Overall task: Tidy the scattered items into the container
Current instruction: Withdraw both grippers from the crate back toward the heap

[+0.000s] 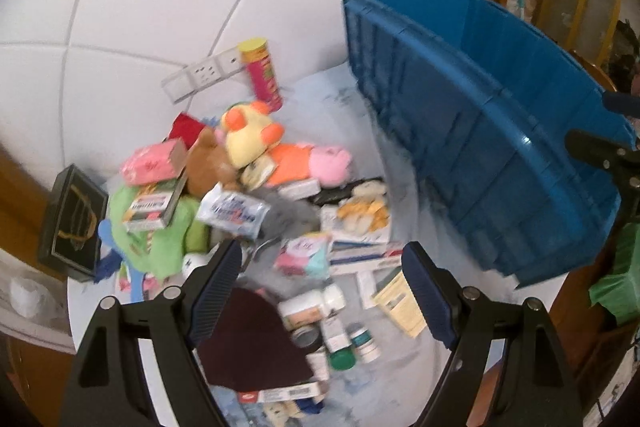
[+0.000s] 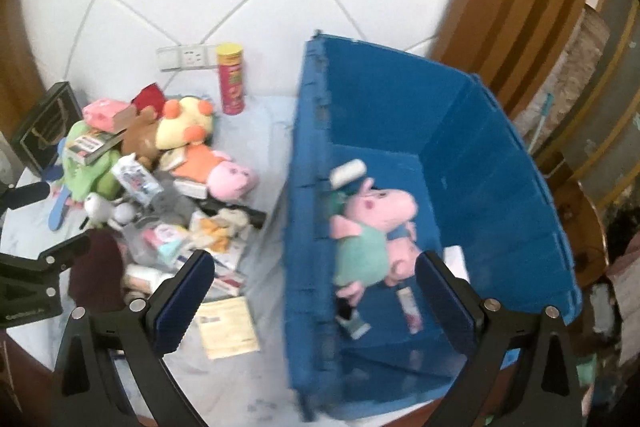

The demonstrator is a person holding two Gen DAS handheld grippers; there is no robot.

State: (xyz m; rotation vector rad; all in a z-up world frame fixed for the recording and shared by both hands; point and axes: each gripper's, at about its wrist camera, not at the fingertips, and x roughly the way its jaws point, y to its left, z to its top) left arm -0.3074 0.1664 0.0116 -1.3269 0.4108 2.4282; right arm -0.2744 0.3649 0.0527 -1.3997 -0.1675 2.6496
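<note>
A blue plastic crate [image 2: 500, 163] stands at the right of the table; it also shows in the left wrist view [image 1: 480, 131]. Inside lie a pink pig plush in a teal dress [image 2: 372, 231], a white roll [image 2: 348, 173] and a small box [image 2: 410, 307]. A pile of plush toys, boxes and bottles [image 1: 240, 195] lies left of the crate, with a yellow duck plush [image 2: 184, 127] on top. My left gripper [image 1: 320, 263] is open and empty above the pile. My right gripper [image 2: 314, 275] is open and empty above the crate's near left wall.
A red snack can [image 2: 231, 79] stands upright by the tiled wall near a socket strip [image 2: 184, 57]. A black box [image 1: 72, 223] stands at the table's left edge. A dark maroon cloth [image 1: 248, 339] and a yellow leaflet [image 2: 226, 327] lie near the front.
</note>
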